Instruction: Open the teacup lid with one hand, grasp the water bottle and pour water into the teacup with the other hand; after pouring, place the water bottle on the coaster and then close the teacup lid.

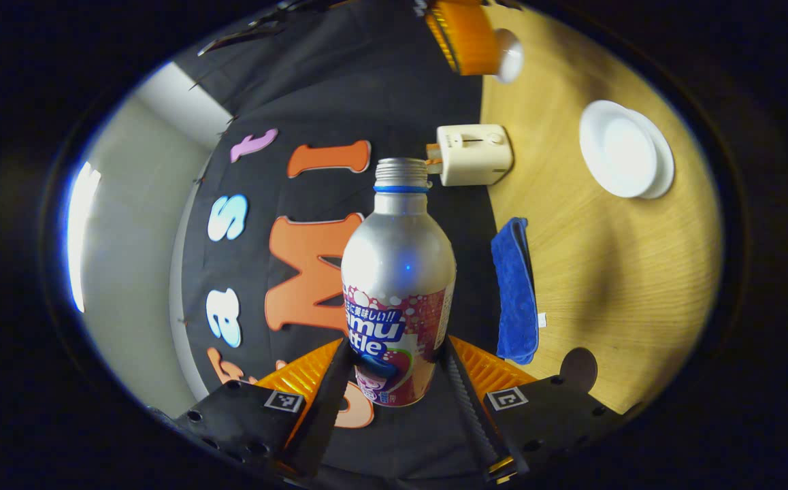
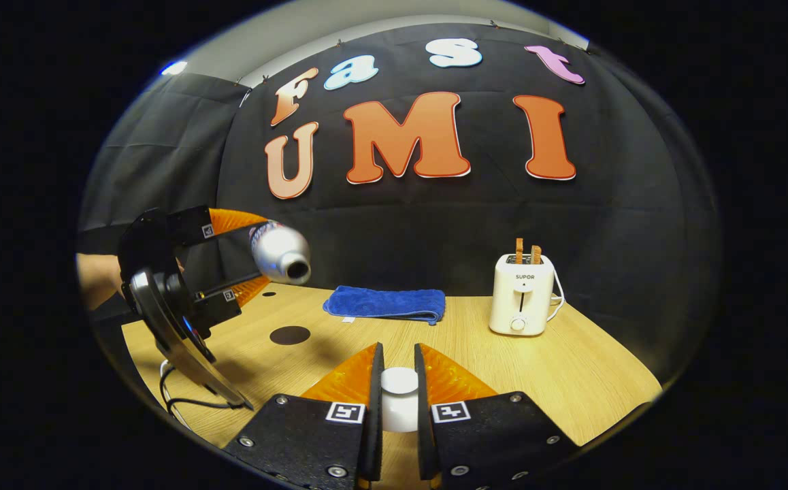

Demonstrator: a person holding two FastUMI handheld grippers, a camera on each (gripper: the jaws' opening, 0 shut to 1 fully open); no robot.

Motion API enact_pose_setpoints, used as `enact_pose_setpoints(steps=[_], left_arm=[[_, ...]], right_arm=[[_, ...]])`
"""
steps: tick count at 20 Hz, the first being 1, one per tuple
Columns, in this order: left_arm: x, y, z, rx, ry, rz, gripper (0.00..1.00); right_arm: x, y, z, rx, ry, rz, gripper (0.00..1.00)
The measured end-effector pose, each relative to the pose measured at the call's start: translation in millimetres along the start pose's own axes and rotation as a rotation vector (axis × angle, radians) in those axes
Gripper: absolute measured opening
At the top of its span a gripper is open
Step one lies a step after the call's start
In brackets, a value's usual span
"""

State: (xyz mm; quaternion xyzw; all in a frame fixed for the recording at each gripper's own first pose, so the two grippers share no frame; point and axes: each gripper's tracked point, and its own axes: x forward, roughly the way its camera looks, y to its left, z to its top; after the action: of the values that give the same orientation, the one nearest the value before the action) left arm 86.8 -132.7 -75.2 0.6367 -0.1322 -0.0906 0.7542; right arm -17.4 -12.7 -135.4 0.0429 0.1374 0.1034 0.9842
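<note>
So here's where I'm at. My left gripper (image 1: 394,371) is clamped on the lower body of the silver aluminium water bottle with the pink and white printed label (image 1: 397,286), both fingers pressing on its sides. It's rolled over so the bottle lies close to horizontal, neck pointing across the light wooden table (image 1: 612,272). In the right gripper view that same left gripper (image 2: 234,262) is off to the side, above the table, with the bottle's (image 2: 278,253) open mouth facing roughly toward my camera. The cap is off, which makes sense for a pour.

My right gripper (image 2: 399,391) is closed on the small white round knob of the teacup lid (image 2: 399,395), holding it up off the cup so the opening is free. From the left gripper view it's (image 1: 486,41) at the top edge, with the lid (image 1: 508,54) in its orange fingers.

The white ceramic teacup on its white saucer (image 1: 625,150) sits uncovered on the table, well apart from the bottle. I can't really tell if there's water in it, the view's too washed out.

The dark round coaster (image 2: 290,335) lies on the table near the folded blue cloth (image 2: 386,304), waiting for the bottle. The cream toaster (image 2: 522,294) stands at the back, out of the way.
</note>
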Motion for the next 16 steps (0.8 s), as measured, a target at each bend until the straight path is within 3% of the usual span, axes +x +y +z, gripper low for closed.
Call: enact_pose_setpoints(steps=[4, 7, 16], left_arm=[[5.4, 42.6, -30.3, -0.243, 0.055, 0.127, 0.81], [8.0, 62.0, -43.4, -0.526, 0.079, 0.192, 0.80], [18.5, 50.5, -68.0, -1.052, 0.185, 0.198, 0.80]], right_arm=[[6.1, 8.6, 0.3, -0.005, 0.001, 0.016, 0.22], [13.4, 16.2, -2.8, 0.001, 0.010, 0.029, 0.22], [32.2, 43.4, -12.8, -0.015, 0.030, 0.062, 0.22]])
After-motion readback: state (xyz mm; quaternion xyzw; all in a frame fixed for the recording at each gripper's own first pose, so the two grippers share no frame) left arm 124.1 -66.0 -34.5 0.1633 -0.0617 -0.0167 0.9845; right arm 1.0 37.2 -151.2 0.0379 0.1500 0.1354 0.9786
